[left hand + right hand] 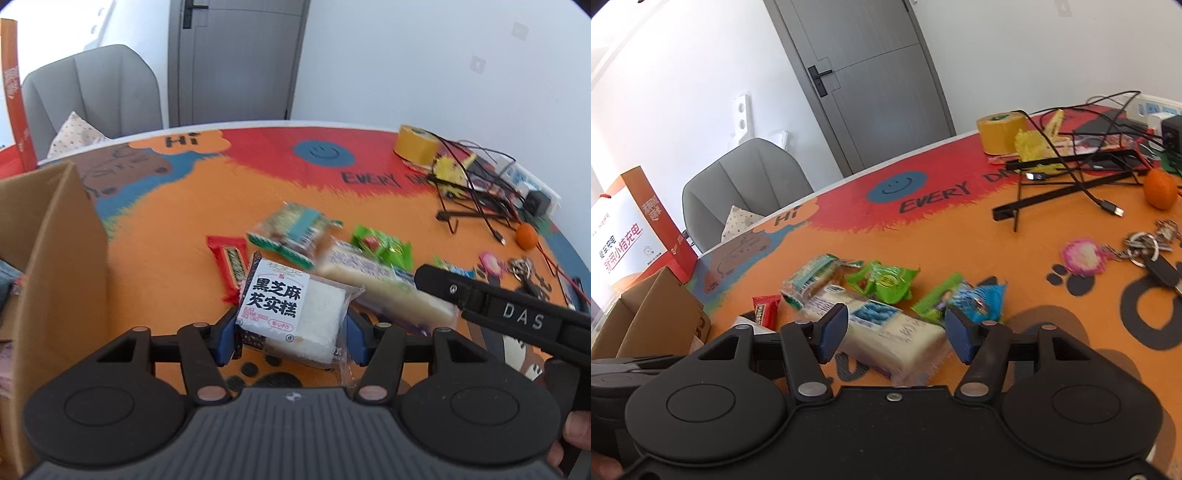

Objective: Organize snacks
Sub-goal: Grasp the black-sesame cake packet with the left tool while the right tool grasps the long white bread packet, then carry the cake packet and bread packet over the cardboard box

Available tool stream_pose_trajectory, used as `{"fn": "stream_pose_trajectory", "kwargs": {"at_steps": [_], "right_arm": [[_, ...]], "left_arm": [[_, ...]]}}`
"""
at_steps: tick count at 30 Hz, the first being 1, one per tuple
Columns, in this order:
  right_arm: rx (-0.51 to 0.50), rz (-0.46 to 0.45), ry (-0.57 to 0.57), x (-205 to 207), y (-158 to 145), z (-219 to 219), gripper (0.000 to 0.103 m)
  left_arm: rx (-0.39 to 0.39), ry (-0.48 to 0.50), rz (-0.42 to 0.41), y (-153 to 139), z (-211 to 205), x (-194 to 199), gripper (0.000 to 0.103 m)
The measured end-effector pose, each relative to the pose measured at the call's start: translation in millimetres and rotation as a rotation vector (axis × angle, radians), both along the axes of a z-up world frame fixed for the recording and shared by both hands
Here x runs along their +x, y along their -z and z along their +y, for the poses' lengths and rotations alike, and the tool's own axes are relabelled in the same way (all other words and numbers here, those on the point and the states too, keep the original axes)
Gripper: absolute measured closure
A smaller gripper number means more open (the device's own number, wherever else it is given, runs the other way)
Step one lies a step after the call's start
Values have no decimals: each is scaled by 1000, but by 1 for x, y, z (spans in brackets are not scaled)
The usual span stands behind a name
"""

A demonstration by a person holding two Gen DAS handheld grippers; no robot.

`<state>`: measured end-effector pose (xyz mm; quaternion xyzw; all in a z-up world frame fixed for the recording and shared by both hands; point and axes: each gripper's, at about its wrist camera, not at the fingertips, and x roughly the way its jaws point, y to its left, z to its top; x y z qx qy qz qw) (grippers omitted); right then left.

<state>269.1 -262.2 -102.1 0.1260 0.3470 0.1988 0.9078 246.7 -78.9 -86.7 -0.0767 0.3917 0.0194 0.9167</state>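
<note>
My left gripper [291,334] is shut on a white packet of black sesame rice cake [280,306], its blue pads pressed on both sides, the packet raised over the orange table mat [166,266]. An open cardboard box [62,258] stands just to its left. My right gripper [897,334] has its pads against a long white cake packet [882,328]; one right finger [443,286] shows in the left wrist view. Behind lie a red bar [765,310], green packets [886,282] and a blue packet [979,299].
A yellow tape roll [999,133], tangled cables [1082,177], a black stand [1052,195], an orange fruit [1160,190] and keys [1148,247] crowd the right side. A grey chair [738,181] and an orange-white bag [631,236] stand beyond the table's far edge.
</note>
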Motion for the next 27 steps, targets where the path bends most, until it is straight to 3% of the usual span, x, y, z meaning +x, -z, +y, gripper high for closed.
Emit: {"fn": "stream_pose_trajectory", "kwargs": {"at_steps": [9, 14, 17, 20, 22, 27], "right_arm": [[-25, 1, -38, 10, 7, 19, 43], [-16, 71, -71, 8, 16, 21, 42], [-77, 46, -78, -3, 16, 28, 43], [-143, 22, -88, -12, 15, 35, 52], [-142, 25, -102, -17, 14, 35, 65], [-96, 37, -66, -29, 12, 23, 70]], "left_arm": [[-3, -61, -5, -2, 15, 2, 46], [-9, -58, -10, -2, 15, -1, 46], [-11, -56, -11, -2, 14, -4, 46], [-18, -50, -12, -1, 14, -7, 46], [-21, -43, -14, -1, 13, -10, 46], [-27, -19, -16, 0, 10, -17, 46]]}}
